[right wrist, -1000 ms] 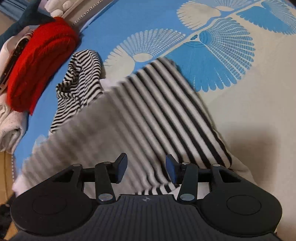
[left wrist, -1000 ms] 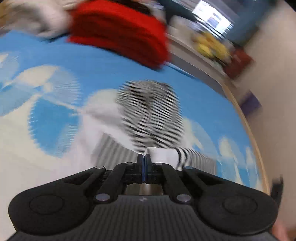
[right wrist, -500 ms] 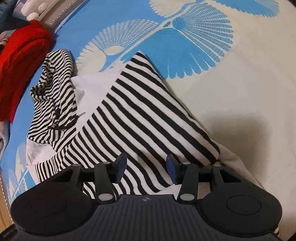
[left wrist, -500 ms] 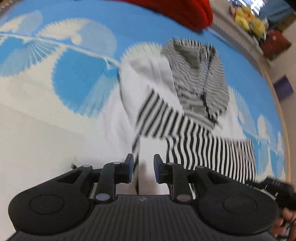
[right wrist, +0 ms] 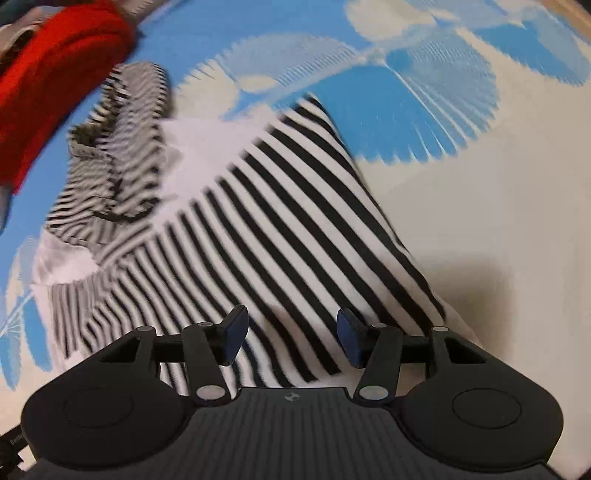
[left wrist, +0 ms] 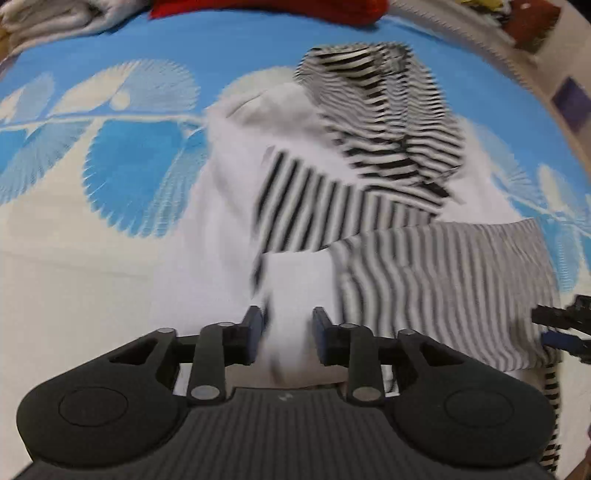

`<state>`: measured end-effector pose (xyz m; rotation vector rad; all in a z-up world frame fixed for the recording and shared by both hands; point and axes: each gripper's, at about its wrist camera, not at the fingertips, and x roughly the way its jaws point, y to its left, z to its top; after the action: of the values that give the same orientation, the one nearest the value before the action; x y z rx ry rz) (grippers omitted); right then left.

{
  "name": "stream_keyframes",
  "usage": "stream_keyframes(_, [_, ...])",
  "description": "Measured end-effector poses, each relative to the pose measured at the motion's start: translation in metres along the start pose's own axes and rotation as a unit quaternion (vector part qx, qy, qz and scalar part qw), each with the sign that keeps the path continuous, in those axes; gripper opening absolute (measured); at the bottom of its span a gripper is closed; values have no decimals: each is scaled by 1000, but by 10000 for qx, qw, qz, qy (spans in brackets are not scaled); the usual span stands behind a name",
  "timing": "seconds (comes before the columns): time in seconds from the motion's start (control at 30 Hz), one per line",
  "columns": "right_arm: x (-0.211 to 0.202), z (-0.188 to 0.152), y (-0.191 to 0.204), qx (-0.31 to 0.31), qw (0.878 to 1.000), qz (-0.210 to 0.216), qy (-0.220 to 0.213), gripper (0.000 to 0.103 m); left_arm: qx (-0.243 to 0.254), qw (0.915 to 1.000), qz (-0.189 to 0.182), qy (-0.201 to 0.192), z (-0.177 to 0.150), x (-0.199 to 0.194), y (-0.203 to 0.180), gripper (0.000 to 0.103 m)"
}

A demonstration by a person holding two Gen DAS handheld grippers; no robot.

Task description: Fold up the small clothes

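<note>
A small black-and-white striped hooded garment [left wrist: 369, 206] lies on a blue and cream patterned cloth [left wrist: 110, 162], its white inner side partly showing and its hood at the far end. It also shows in the right wrist view [right wrist: 266, 236], with a striped panel folded across it. My left gripper [left wrist: 286, 326] is open just above the garment's white near edge, holding nothing. My right gripper [right wrist: 291, 334] is open wide above the striped panel's near edge, holding nothing. The right gripper's tip [left wrist: 561, 325] shows at the right edge of the left wrist view.
A folded red knit garment [right wrist: 51, 74] lies at the far left beyond the hood, and it shows at the top of the left wrist view [left wrist: 266, 9]. Pale folded clothes [left wrist: 55, 14] lie beside it. The cloth's edge [left wrist: 535, 74] curves past at the far right.
My left gripper was shut on the garment's edge a second ago; it has let go and opened wider. The striped panel now lies folded flat. My right gripper stayed open and shifted slightly.
</note>
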<state>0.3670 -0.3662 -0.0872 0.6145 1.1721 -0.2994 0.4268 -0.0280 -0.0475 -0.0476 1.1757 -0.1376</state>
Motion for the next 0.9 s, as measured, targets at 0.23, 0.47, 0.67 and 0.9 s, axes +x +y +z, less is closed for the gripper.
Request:
stream_keyframes(0.23, [15,-2,-1,85,9995,-136,286,56,40,9980,332,532,-14,31,-14,37])
stream_keyframes(0.47, [-8,-2,15,-301,9991,-186,-238,56,-48,9991,188,-385,13,-19,-31,51])
stream_keyframes(0.67, [-26,-8,43,-1167,9874,-483,-950,56,-200,9988,239,-390,22,-18,-31,51])
stream_keyframes(0.9, [-27,-15,70,-1786,9735,-620,-1285,56,-135,9987,215,-437,20,-24,-35,54])
